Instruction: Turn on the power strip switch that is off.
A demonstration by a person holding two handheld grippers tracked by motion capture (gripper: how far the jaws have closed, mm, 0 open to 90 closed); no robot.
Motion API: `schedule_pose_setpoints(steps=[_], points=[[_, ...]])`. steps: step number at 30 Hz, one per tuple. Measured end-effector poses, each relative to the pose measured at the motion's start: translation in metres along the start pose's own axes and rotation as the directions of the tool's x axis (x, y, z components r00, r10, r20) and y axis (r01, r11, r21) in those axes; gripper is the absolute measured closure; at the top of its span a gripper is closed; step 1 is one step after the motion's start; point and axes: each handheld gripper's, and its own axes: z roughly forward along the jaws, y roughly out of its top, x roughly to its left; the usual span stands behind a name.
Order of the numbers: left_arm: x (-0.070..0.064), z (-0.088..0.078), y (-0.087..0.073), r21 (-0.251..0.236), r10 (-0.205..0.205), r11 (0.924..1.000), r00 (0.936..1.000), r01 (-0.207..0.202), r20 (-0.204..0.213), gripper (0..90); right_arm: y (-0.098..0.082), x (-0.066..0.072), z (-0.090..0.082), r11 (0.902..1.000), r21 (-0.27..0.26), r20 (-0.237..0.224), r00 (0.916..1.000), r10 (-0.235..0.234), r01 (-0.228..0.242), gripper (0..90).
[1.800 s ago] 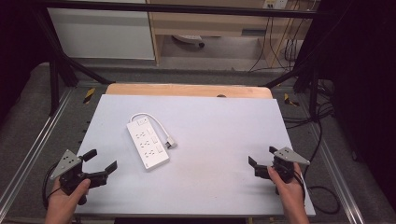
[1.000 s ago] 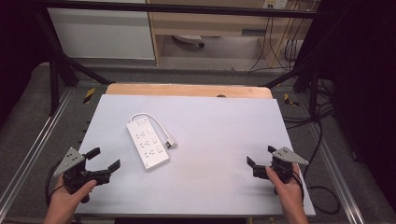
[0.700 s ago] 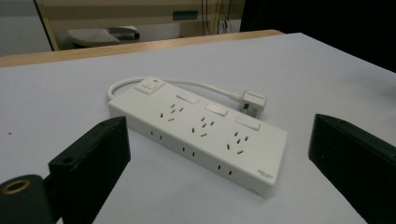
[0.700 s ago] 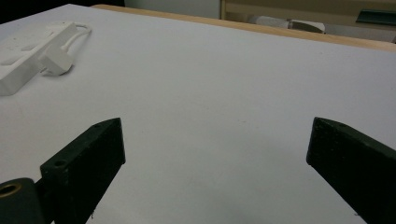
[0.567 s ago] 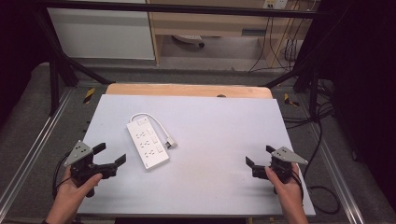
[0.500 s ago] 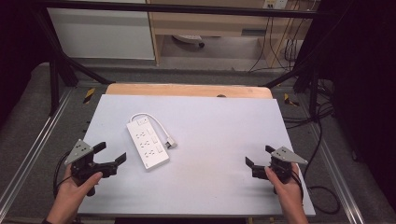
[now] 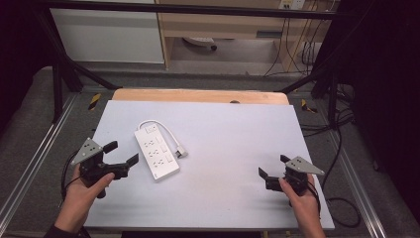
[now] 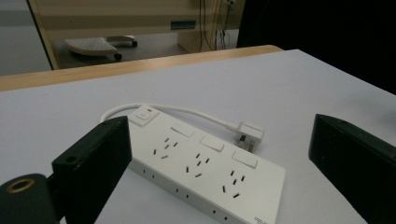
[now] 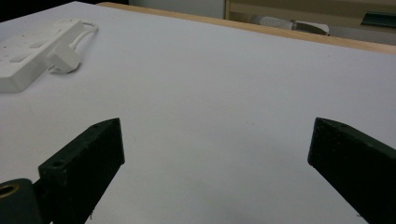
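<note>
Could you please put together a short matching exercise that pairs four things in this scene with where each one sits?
Things:
1. power strip
2. plug
3. left gripper
4. right gripper

Places:
A. open, near the table's right edge
B. open, just left of the strip
C. lying flat, left of the table's middle
D. beside the strip's right side

Pairs: 1-C, 2-D, 3-B, 4-A

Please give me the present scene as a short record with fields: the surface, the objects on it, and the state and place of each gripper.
surface: white table top with a wooden strip along its far edge
object: white power strip, lying flat on the left half of the table
cable: short white cord looping from the strip's far end to its plug, which rests beside the strip
left gripper: jaws open, aimed at the power strip, not touching it
right gripper: jaws open, over bare table near the right edge, holding nothing
</note>
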Motion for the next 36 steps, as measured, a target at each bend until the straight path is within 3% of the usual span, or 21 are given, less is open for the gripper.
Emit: schedule_pose_setpoints(steps=[11, 24, 36], points=[[0.001, 0.01, 0.008, 0.002, -0.007, 1.0, 0.9999, 0.007, -0.012, 6.4, -0.001, 0.001, 0.002, 0.9993, 0.023, 0.012, 0.9995, -0.028, 0.028, 3.9], [0.001, 0.025, 0.02, 0.013, 0.014, 0.9998, 0.9998, -0.014, 0.014, 6.1, -0.001, 0.001, 0.002, 0.9996, 0.023, 0.003, 0.9999, -0.016, 0.016, 4.0], [0.005, 0.033, 0.037, -0.004, 0.02, 0.9998, 0.9997, -0.02, -0.012, 6.9, -0.002, -0.001, 0.001, 0.9995, 0.032, 0.011, 0.9999, 0.006, -0.006, 3.8]])
